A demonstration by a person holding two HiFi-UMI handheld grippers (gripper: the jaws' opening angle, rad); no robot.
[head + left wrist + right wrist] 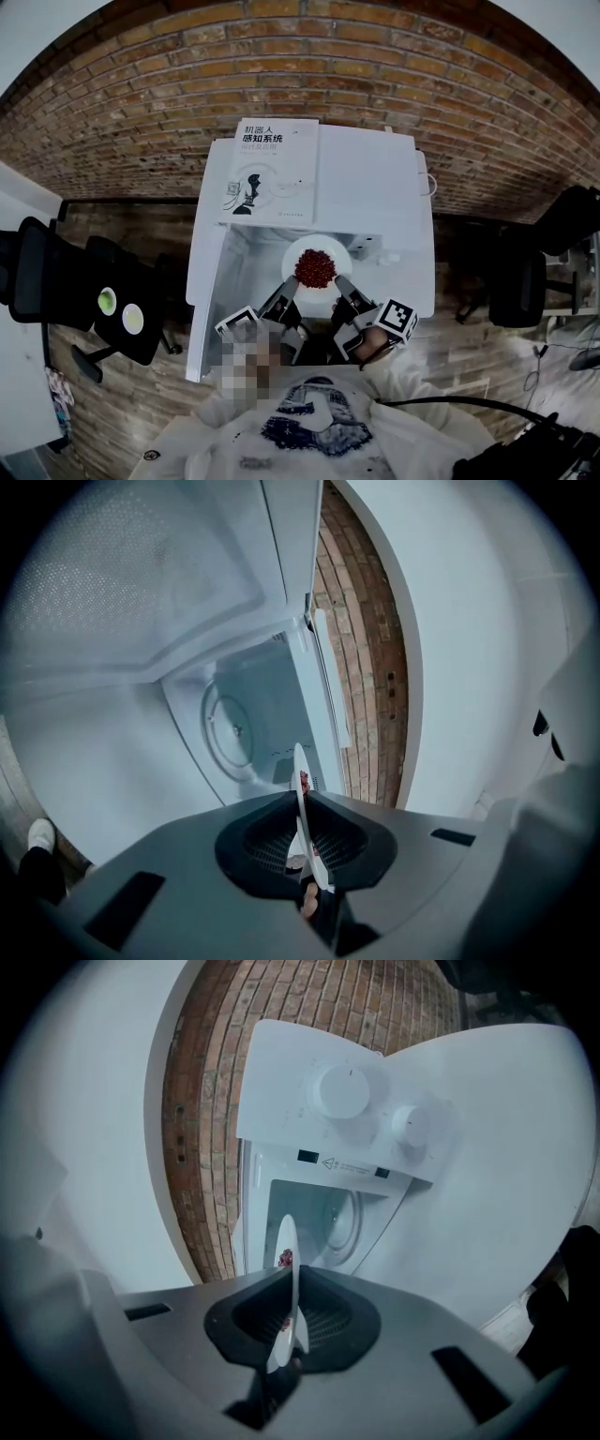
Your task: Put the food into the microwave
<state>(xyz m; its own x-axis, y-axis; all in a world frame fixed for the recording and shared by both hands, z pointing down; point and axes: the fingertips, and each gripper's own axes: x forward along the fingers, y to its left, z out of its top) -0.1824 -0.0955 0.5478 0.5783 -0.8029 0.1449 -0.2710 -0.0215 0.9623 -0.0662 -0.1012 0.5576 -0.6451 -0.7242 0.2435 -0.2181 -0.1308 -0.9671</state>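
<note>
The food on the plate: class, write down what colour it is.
Dark red food, heaped on a white plate; the head view shows it best.

I seem to be in an office or lab room: a black swivel chair (47, 277) and a second chair (520, 281) flank a white microwave (375, 178) topped with a textbook (272, 173), against a red brick wall (281, 75).

A book (272, 169) lies flat atop the white microwave (375, 187).
</note>
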